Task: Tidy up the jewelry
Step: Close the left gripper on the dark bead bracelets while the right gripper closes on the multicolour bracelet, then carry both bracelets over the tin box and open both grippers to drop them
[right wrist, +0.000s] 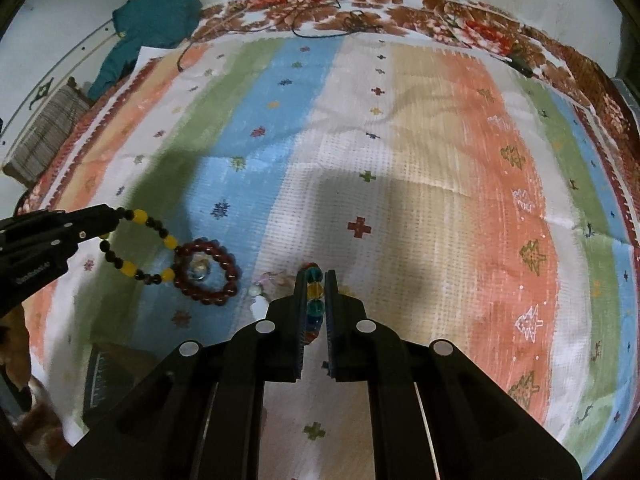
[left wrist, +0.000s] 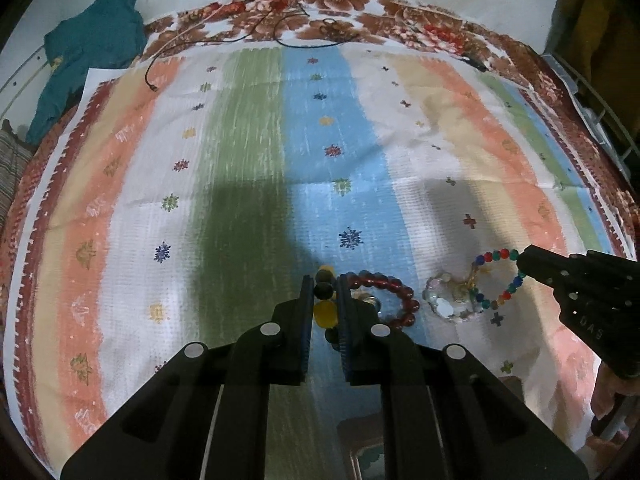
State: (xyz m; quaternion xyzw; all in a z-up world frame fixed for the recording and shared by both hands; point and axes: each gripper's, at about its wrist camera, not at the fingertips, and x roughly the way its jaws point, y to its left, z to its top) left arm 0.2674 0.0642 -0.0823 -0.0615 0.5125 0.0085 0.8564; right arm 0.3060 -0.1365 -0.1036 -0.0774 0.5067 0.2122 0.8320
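Striped cloth (left wrist: 248, 128) in green, blue, white, tan and orange bands, with small printed motifs, covers the working surface; a brown floral sheet (left wrist: 360, 12) shows beyond its far edge, with thin cords (left wrist: 224, 38) lying across it. A teal garment (left wrist: 88, 48) lies past the far left corner.

Left hand-held gripper (left wrist: 325, 292): clamped on a yellow-and-black bead bracelet (right wrist: 138, 246). In the right wrist view the loop hangs from the gripper tip, and its lower beads meet the rim of the dark red bead bracelet (right wrist: 208, 274).

The dark red bead bracelet lies flat on the blue band near the near edge of the cloth, with a small clear object (right wrist: 199, 270) inside its ring.

Right hand-held gripper (right wrist: 316, 280): closed on a multicoloured bead bracelet (left wrist: 498, 280), with teal, yellow and blue beads visible between the fingers. In the left wrist view this loop extends from the gripper tip toward a clear bead bracelet (left wrist: 446, 298), which lies on the white band just right of the dark red one. Whether the two touch cannot be told.

A dark box (right wrist: 108, 380) sits at the near left of the cloth, partly hidden.
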